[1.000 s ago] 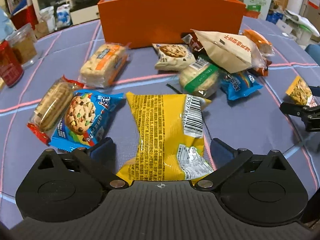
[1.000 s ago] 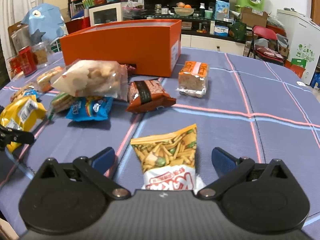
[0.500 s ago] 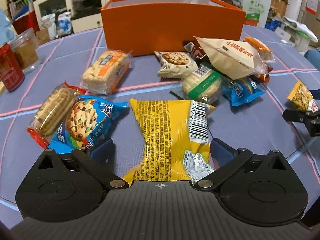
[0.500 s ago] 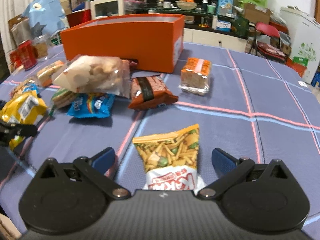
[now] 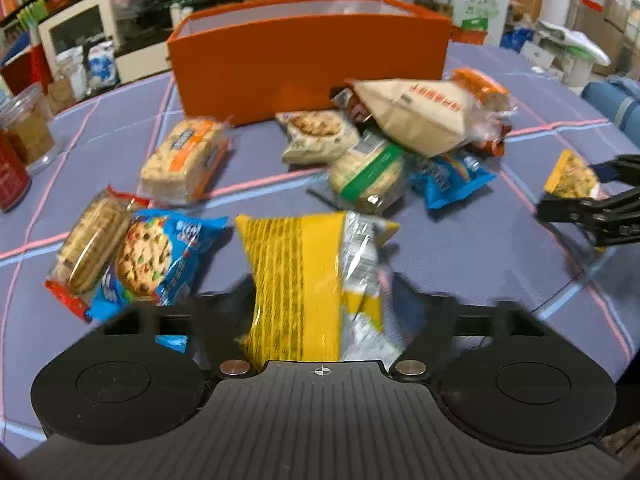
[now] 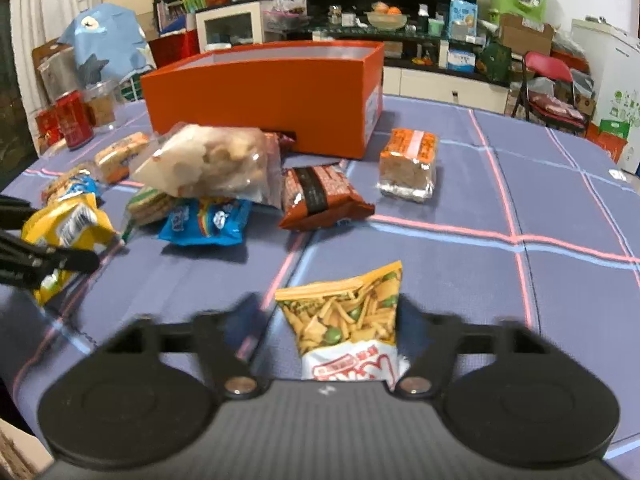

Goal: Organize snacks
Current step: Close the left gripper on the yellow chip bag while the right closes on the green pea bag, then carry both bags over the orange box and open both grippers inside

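My right gripper (image 6: 326, 312) around the pea-crisp packet (image 6: 347, 326)

My blurred fingers (image 6: 414, 320) flank it on the blue cloth (image 6: 460, 216); the orange box (image 6: 260, 98) stands well beyond.

One orange box (image 6: 260, 98), twelve snack packets (image 6: 320, 196), two red cans (image 6: 74, 120).

no text legible; red chars on beige bag (image 5: 416, 114) and pea-snack pack (image 6: 352, 344) too blurred.
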`<state>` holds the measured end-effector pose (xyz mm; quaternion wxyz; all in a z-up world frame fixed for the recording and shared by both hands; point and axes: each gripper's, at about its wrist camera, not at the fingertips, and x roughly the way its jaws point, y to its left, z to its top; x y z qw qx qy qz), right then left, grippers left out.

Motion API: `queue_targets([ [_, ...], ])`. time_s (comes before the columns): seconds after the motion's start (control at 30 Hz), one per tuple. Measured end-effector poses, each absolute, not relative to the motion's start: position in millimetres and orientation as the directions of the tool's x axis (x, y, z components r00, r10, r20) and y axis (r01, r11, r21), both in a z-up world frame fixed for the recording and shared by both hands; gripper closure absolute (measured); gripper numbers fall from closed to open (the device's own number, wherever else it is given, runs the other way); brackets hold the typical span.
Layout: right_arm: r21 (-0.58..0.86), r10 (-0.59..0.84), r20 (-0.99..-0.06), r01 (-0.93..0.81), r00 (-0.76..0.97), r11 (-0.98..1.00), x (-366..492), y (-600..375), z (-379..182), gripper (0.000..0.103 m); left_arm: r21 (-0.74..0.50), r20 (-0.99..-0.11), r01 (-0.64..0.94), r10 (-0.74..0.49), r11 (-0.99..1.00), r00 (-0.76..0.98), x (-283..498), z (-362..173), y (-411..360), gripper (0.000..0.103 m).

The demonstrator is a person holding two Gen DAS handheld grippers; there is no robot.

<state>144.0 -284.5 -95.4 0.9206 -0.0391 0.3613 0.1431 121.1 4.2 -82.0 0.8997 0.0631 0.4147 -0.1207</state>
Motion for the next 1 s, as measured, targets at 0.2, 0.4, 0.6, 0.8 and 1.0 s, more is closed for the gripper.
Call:
queue_targets([
  [0.2, -0.003, 0.23, -0.668, -0.311, 0.707, 0.95, 130, -293, -93, 0.059, -0.006, -0.752, 0.298, -0.201, 0.954, 0.628, 118, -80, 9, 0.091],
  [0.4, 0.085, 0.266, -0.631, -0.275, 0.729, 0.958, 126, -307, -84, 0.066, -0.074, -0.734, 0.288, -0.247, 0.955, 0.632, 111, -69, 25, 0.103],
  [0.6, 0.202, 0.345, -0.504, -0.28, 0.792, 0.939, 133, -300, -48, 0.066, -0.212, -0.648, 0.255, -0.331, 0.944, 0.686, 111, -32, 39, 0.103],
  [0.8, 0.275, 0.435, -0.4, -0.347, 0.807, 0.897, 200, -277, 6, 0.066, -0.289, -0.553, 0.247, -0.372, 0.925, 0.745, 166, 23, 38, 0.103],
  [1.0, 0.188, 0.413, -0.364, -0.368, 0.835, 0.911, 298, -238, 31, 0.066, -0.249, -0.52, 0.195, -0.301, 0.949, 0.8, 267, 51, 31, 0.103],
])
